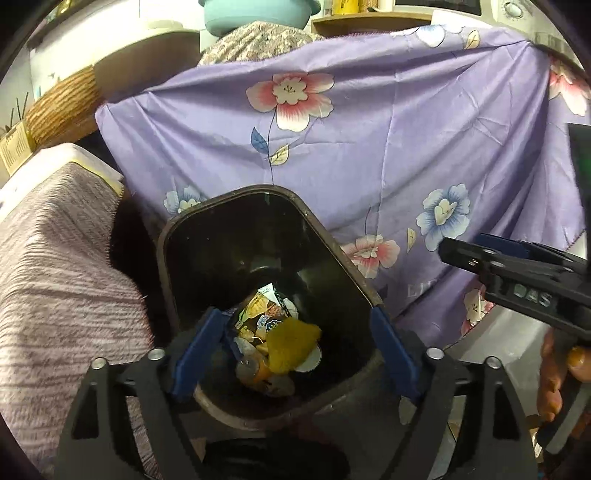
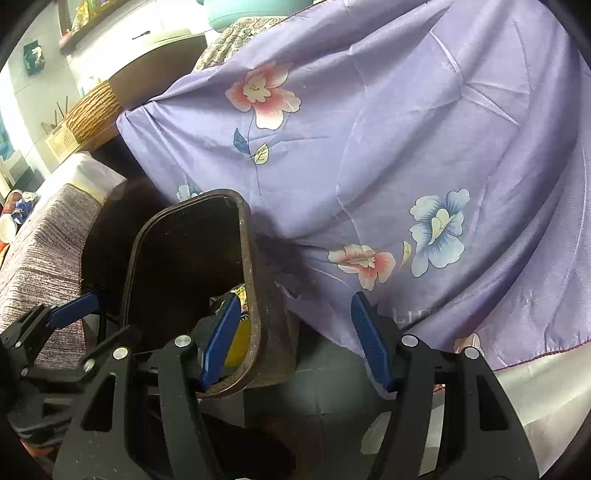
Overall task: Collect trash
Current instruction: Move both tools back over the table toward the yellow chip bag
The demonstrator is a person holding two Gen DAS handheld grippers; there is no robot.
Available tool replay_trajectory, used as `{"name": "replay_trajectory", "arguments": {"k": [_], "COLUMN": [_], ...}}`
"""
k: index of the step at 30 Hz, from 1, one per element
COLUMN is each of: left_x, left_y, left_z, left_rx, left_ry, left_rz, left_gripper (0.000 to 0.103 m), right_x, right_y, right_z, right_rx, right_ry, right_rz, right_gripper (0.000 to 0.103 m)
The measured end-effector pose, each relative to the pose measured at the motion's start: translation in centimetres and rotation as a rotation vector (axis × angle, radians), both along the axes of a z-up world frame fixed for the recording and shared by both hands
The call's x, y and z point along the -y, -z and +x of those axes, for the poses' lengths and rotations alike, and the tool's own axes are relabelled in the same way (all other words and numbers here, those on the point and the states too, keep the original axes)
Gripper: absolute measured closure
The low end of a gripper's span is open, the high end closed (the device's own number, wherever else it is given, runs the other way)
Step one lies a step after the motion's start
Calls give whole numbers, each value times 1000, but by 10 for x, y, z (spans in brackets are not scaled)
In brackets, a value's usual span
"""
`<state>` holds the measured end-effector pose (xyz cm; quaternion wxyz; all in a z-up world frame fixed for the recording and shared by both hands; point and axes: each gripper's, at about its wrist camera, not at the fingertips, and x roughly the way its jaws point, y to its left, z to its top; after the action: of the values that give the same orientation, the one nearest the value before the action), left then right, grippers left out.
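A dark brown trash bin (image 1: 354, 273) stands open below me. At its bottom lie a printed snack wrapper (image 1: 264, 310), a yellow crumpled piece (image 1: 291, 343) and other scraps. My left gripper (image 1: 295, 350) hangs over the bin's mouth, jaws wide, nothing between its blue pads. In the right wrist view the bin's rim (image 2: 251, 280) runs between the jaws of my right gripper (image 2: 297, 341): one finger is over the inside, the other outside, and neither pad touches the rim. The right gripper (image 1: 461, 245) also shows at the right edge, held by a hand (image 1: 554, 369).
A purple flowered cloth (image 1: 369, 147) drapes over furniture right behind and beside the bin. A striped pinkish cloth (image 1: 55, 277) covers a surface to the bin's left. Behind it are a woven basket (image 1: 62, 107) and a teal bowl (image 1: 255, 14). Grey floor (image 2: 325, 387) shows beside the bin.
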<state>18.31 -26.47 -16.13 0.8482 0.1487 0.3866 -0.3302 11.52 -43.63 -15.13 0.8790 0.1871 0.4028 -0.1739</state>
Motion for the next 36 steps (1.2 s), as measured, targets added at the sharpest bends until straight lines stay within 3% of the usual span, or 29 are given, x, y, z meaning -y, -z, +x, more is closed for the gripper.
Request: {"name": "replay_trajectory", "arguments": {"k": [3,6,11,19,27,36], "left_x": [-9,-23,-47,-113,-212,-351], "left_y": [-12,-28,-55,-102,-136,-143], "left_z": [-10,-18,-30,-42,-26,27], "left_rx": [14,26,53,155,203,161], "left_ry": [-4,-12,-33,-116,-334,-635], "left_rz": [-20,-51,-60,-52,-53,-54], "left_gripper": [11,5,5,5,5,6], "right_x": [-1,-5,-18,-67,-161,-252], "right_y": [-1,-4,-11,-39,-88,-123], "right_z": [0,3,9,36,78,109], "right_rx": [8,13,23,65,140,185], "right_ry": [0,-11,-46,-191,-442,-676], "right_rz": [2,4,24,52,3,-30], "right_gripper": [29,29,29,29,29,29]}}
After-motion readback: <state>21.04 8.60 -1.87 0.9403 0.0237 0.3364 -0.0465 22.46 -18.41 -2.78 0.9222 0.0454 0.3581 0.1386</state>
